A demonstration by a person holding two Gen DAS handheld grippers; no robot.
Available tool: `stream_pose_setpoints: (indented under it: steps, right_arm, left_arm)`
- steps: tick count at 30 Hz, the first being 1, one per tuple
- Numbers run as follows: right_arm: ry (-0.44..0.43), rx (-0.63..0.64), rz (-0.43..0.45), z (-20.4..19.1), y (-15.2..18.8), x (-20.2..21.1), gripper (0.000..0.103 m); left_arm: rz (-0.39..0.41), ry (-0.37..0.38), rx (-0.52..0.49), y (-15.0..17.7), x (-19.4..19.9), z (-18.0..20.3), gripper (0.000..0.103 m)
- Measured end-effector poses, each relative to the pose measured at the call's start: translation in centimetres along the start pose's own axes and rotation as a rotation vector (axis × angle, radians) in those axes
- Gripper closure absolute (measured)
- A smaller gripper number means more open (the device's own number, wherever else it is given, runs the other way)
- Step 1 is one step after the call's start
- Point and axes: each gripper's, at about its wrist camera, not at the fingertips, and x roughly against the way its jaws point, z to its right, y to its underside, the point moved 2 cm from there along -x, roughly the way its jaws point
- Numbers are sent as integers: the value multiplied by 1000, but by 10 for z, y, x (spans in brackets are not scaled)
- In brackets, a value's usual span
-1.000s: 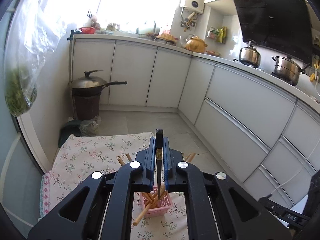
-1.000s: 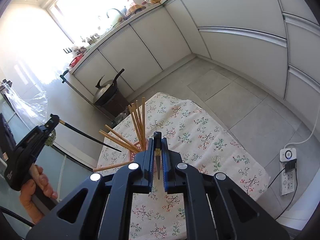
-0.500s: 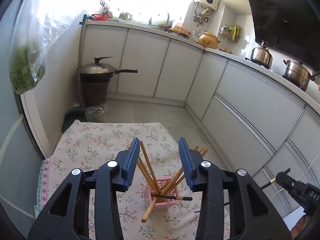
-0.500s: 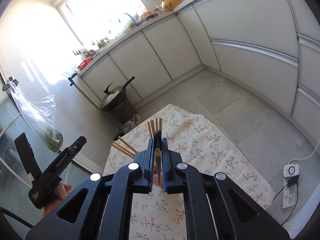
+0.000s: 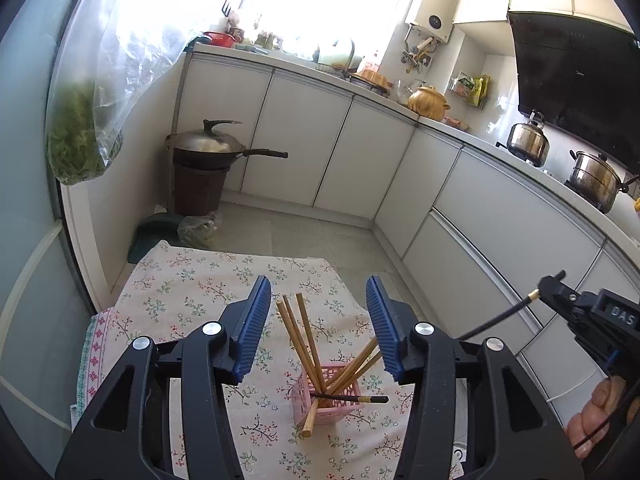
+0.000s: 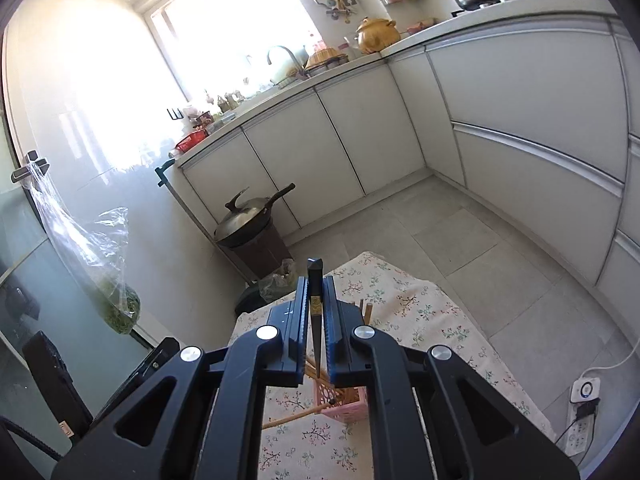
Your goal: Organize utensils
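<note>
A pink slotted holder [image 5: 325, 396] stands on the floral tablecloth [image 5: 192, 292] and holds several wooden chopsticks [image 5: 304, 340]. A black chopstick [image 5: 352, 399] lies across its rim. My left gripper [image 5: 318, 324] is open and empty, above and behind the holder. My right gripper [image 6: 316, 312] is shut on another black chopstick [image 6: 315, 320], held upright with its tip over the holder [image 6: 344, 400]. The right gripper also shows at the right edge of the left wrist view [image 5: 560, 292], with its chopstick [image 5: 496, 320] pointing toward the holder.
The small table stands in a kitchen with white cabinets [image 5: 360, 160] around it. A wok on a brown bin [image 5: 208, 152] sits beyond the table's far edge. A bag of greens [image 5: 80, 140] hangs at the left. A power strip [image 6: 584, 396] lies on the floor at the right.
My left gripper opened and let go of its black chopstick, which now lies across the holder's rim, and the gripper has drawn back. My right gripper has moved over the holder with its chopstick.
</note>
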Motion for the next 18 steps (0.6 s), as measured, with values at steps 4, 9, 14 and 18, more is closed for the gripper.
stream_pose_setpoints:
  steps: [4,9,14,18]
  right_arm:
    - [19,29,-23,-9,9,-25,96]
    - [38,38,-63,-10,35,-61,95]
    - [15,50,-55,-14,41,-67,92]
    - [14,75,-30,-19,35,-51,92]
  left_arm:
    - [-11,-1,1,0,-2,-2,53]
    - [-18,-5,3,1,-5,-7,52]
    - [-1,-15,-2,0,-2,-9,51]
    - [9,-18,-19,1,2,-5,49]
